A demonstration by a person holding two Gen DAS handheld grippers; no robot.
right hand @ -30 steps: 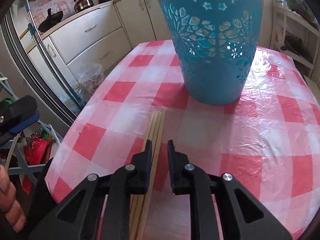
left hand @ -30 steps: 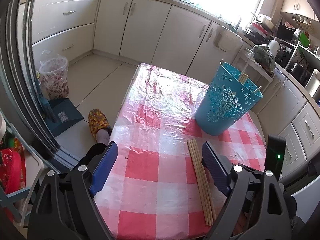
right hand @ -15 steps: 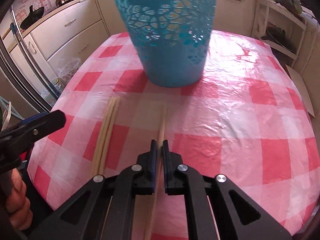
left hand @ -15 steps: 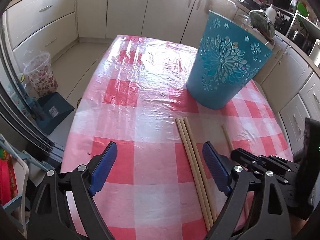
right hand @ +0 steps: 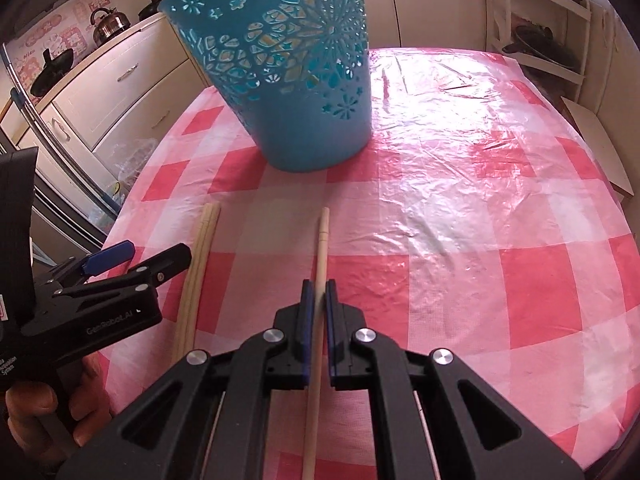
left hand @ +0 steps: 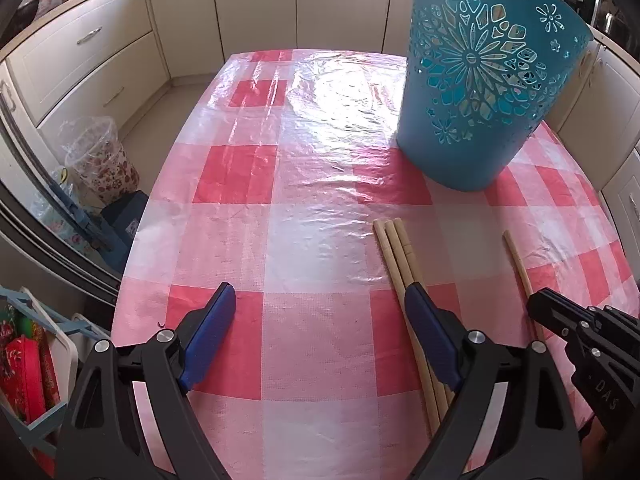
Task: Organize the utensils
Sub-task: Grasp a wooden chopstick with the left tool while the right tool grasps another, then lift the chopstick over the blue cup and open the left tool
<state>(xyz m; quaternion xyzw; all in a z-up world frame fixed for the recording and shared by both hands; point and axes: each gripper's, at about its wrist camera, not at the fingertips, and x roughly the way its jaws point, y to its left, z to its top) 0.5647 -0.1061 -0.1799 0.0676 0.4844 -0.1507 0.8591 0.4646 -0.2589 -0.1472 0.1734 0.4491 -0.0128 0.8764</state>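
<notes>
A blue cut-out basket (left hand: 484, 80) (right hand: 288, 68) stands upright at the far side of the red-checked table (left hand: 256, 184) (right hand: 480, 208). My right gripper (right hand: 319, 292) (left hand: 538, 306) is shut on a single wooden chopstick (right hand: 322, 240) (left hand: 516, 256), which runs forward from its pads toward the basket. Three more chopsticks (left hand: 394, 248) (right hand: 202, 248) lie side by side on the cloth to the left of it. My left gripper (left hand: 318, 300) (right hand: 156, 254) hangs open over the cloth; its right finger (left hand: 430, 336) is over the three chopsticks.
Cream kitchen cabinets (left hand: 100, 60) line the walls around the table. A clear bin with a floral liner (left hand: 100, 160) and a blue dustpan (left hand: 124, 220) stand on the floor to the left. A white rack with pans (right hand: 536, 40) is at the far right.
My right gripper closed on one chopstick and drew it to the right, away from the other three. My left gripper came down and forward, nearer the table and basket, still open.
</notes>
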